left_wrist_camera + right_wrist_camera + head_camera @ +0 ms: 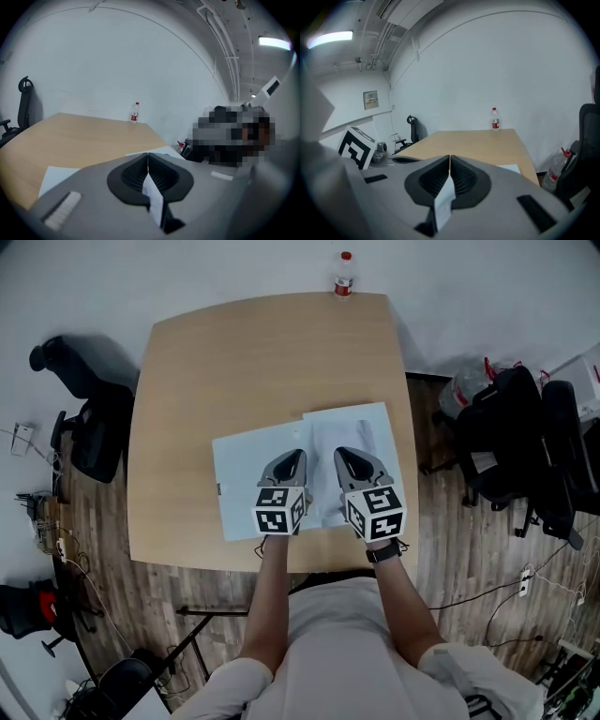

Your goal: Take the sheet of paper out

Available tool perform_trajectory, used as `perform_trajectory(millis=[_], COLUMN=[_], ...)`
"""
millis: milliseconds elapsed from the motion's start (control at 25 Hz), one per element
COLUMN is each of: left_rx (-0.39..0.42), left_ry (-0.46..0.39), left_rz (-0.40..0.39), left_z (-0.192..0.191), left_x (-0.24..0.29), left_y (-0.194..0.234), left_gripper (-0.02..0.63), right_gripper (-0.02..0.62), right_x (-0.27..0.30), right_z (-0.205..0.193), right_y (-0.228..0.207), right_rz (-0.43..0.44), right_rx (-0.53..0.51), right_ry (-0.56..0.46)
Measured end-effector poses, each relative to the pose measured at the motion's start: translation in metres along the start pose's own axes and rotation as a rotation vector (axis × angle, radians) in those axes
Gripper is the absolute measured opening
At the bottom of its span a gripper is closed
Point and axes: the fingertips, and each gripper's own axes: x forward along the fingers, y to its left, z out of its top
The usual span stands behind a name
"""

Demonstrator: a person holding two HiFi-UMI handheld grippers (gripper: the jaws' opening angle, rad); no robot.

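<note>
Two flat sheets lie side by side near the front of the wooden table (244,362): a pale bluish one (239,486) on the left and a white one (367,432) overlapping its right edge. Whether either is a sleeve with paper inside, I cannot tell. My left gripper (292,457) hovers over the seam between them with its jaws pressed together and nothing in them. My right gripper (343,455) sits just beside it over the white sheet, also shut and empty. In the left gripper view the left gripper (148,154) is closed, and in the right gripper view the right gripper (449,157) is closed too.
A small water bottle (344,276) with a red cap stands at the table's far edge. A black office chair (89,418) is left of the table. More black chairs and bags (525,446) crowd the right side. Cables lie on the wooden floor.
</note>
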Motion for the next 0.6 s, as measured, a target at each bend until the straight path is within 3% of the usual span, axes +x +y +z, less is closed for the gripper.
perform_trajectory(millis=[600], left_rx=[-0.076], left_ry=[0.136], left_rz=[-0.034], left_z=[-0.052], left_x=[0.044], left_y=[0.010], left_gripper=[0.020], right_gripper=[0.015], right_x=[0.021], right_z=[-0.045], right_y=[-0.031], right_rz=[-0.018], right_rx=[0.047], right_ry=[0.103])
